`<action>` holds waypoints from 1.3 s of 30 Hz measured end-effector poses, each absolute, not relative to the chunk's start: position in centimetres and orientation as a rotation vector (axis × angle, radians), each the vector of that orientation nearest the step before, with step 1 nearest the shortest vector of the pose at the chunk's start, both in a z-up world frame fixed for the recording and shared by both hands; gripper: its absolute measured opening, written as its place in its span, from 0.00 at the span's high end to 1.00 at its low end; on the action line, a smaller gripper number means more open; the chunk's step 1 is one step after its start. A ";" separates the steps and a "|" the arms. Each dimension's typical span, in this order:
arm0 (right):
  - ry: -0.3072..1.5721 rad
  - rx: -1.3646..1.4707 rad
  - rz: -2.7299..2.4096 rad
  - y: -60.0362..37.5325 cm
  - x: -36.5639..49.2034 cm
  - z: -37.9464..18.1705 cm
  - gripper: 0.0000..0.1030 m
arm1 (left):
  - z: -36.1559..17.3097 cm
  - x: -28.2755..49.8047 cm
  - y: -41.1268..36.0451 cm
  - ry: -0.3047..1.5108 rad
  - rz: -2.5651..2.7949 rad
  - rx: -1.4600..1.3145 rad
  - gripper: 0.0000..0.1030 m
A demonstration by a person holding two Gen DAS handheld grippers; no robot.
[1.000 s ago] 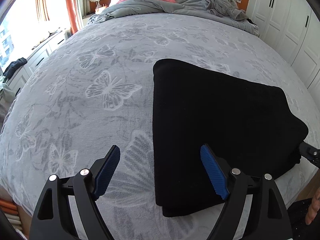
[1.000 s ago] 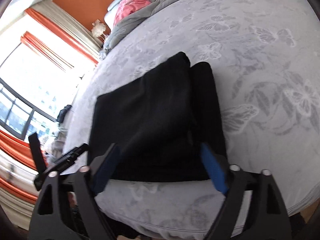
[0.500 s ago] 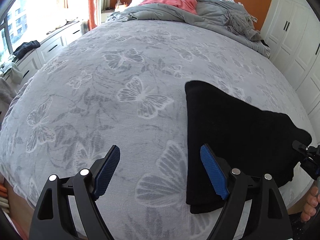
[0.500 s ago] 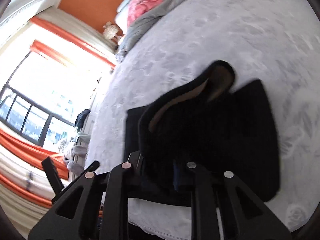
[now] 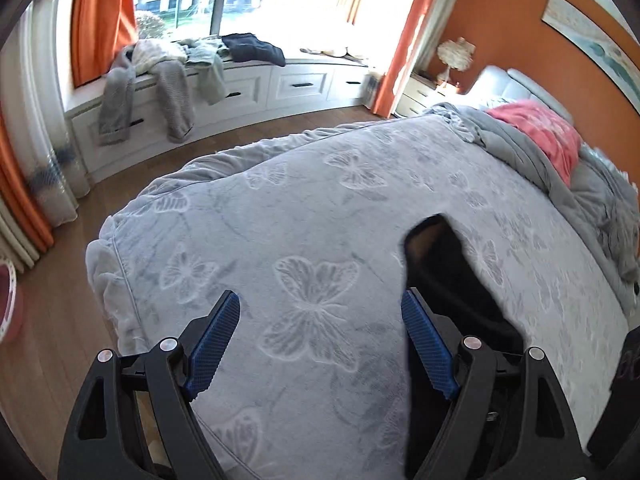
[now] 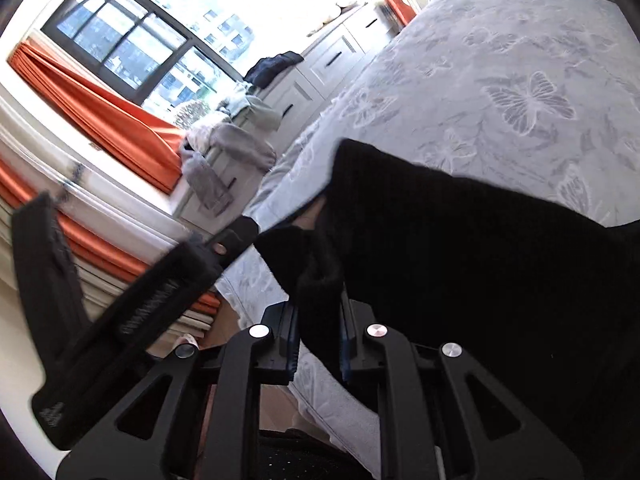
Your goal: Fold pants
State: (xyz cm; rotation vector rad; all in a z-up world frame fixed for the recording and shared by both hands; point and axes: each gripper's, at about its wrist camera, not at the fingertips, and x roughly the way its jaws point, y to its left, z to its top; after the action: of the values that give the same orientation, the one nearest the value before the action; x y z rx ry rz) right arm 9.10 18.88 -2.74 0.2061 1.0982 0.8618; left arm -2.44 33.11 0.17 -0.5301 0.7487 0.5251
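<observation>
**Black pants pinched up at the near edge of the bed**

A bright bedroom here: orange curtains frame a big window, and a window seat on the far left is strewn with loose clothes. The grey butterfly-print bedspread fills the middle, with a pink pillow at the far right by the orange wall.

And there are the black pants, folded dark cloth at the near right part of the bed. In the left wrist view their long axis runs from the near edge away toward the far side, leaning slightly left, with a raised open end at the far tip.

The right gripper is closing, its blue pads squeezing a bunched fold of the pants, which lifts off the bedspread.

The left gripper hangs spread wide over bare bedspread, nothing between its blue pads, pants just to its right.
</observation>
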 end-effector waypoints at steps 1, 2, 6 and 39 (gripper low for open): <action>1.088 0.207 0.864 18.9 8.9 -2.8 0.87 | 0.2 -2.8 33.7 0.738 0.527 -0.557 0.22; 1.091 0.245 0.874 18.4 9.3 -2.8 0.87 | 0.1 -3.0 34.1 0.733 0.525 -0.575 0.22; 0.968 0.428 0.850 10.2 9.0 0.3 0.87 | 0.1 -2.7 33.5 0.741 0.473 -0.592 0.22; 0.810 0.383 0.057 -28.5 -2.8 -6.0 0.88 | -5.3 2.5 0.5 1.006 -0.248 -0.133 0.21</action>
State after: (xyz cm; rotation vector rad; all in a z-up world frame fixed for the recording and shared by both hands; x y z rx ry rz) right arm -2.76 -28.52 -6.04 0.3830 0.8098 0.0569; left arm 2.48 0.45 -5.32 -0.1329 1.0056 -0.2476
